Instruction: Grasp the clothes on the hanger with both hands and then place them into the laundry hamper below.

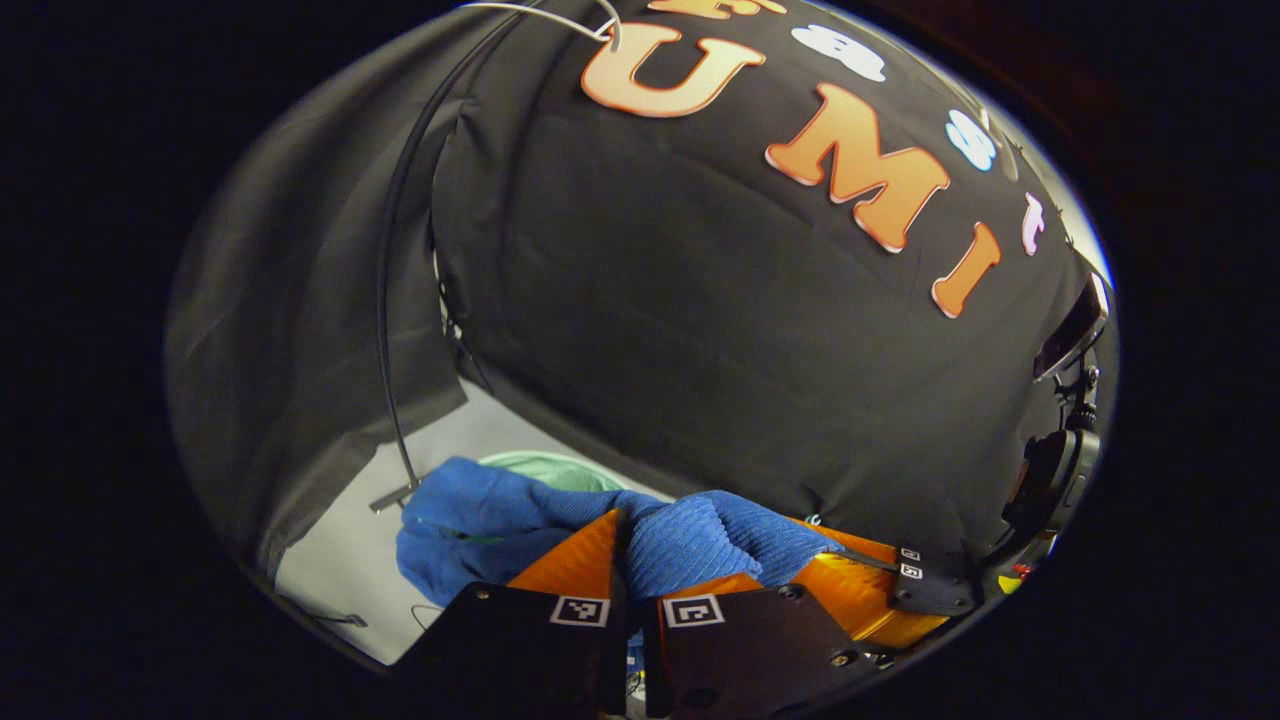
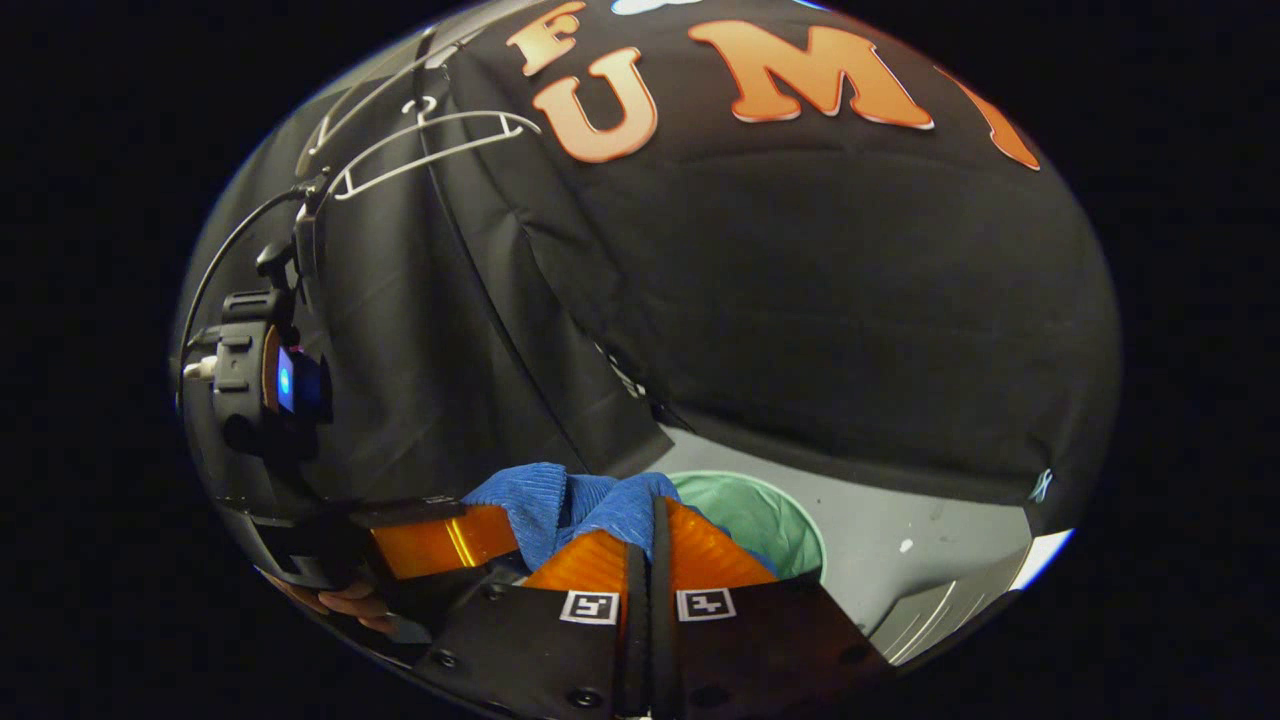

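- Left gripper (image 1: 628,555): jaws are closed narrow on a fold of the blue cloth (image 1: 470,525), which is held above the floor, off the wire hanger (image 2: 425,150).
- Green hamper (image 2: 755,515) is seen below, partly covered; a thin pinch may slip, spilling cloth outside the rim.
- Right gripper (image 2: 650,545): jaws are clamped on the cloth too; uneven release may drape it over the edge.
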Motion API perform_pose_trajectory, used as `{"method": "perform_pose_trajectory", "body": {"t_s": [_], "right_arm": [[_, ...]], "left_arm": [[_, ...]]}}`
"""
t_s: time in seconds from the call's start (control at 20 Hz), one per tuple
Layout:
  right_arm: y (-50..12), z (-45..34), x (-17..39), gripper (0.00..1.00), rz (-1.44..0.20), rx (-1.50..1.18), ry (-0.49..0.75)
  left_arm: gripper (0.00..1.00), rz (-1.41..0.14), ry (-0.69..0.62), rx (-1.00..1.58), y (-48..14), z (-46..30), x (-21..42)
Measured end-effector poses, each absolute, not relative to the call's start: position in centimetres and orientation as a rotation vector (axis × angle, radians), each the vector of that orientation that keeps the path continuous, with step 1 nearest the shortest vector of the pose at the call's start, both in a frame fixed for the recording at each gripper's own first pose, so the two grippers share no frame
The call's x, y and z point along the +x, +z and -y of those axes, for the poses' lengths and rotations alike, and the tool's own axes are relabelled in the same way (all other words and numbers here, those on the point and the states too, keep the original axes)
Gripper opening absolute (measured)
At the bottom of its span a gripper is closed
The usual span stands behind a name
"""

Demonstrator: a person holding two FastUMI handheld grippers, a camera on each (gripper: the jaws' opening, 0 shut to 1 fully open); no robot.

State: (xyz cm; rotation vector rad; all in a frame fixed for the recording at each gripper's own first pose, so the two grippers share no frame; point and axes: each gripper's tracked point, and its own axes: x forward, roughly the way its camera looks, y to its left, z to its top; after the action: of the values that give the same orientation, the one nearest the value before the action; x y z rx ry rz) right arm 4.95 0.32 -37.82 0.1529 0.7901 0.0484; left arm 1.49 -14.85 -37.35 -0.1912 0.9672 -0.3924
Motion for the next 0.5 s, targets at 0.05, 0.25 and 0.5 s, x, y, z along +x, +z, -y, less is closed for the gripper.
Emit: {"method": "perform_pose_trajectory", "body": {"t_s": [0.05, 0.25, 0.5], "right_arm": [[-38.9, -0.2, 4.8, 0.08, -0.819, 0.159, 0.037], [-42.6, 1.0, 3.5, 0.08, -0.916, 0.173, -0.007], [-45.7, 1.4, 2.7, 0.10, -0.995, 0.177, -0.046]], "left_arm": [[0.05, -0.995, -0.390, -0.177, -38.2, 14.8, 0.8], [0.00, -1.055, -0.369, -0.151, -41.5, 13.5, -1.3], [0.22, -1.127, -0.294, -0.146, -43.9, 11.2, -3.1]]}}
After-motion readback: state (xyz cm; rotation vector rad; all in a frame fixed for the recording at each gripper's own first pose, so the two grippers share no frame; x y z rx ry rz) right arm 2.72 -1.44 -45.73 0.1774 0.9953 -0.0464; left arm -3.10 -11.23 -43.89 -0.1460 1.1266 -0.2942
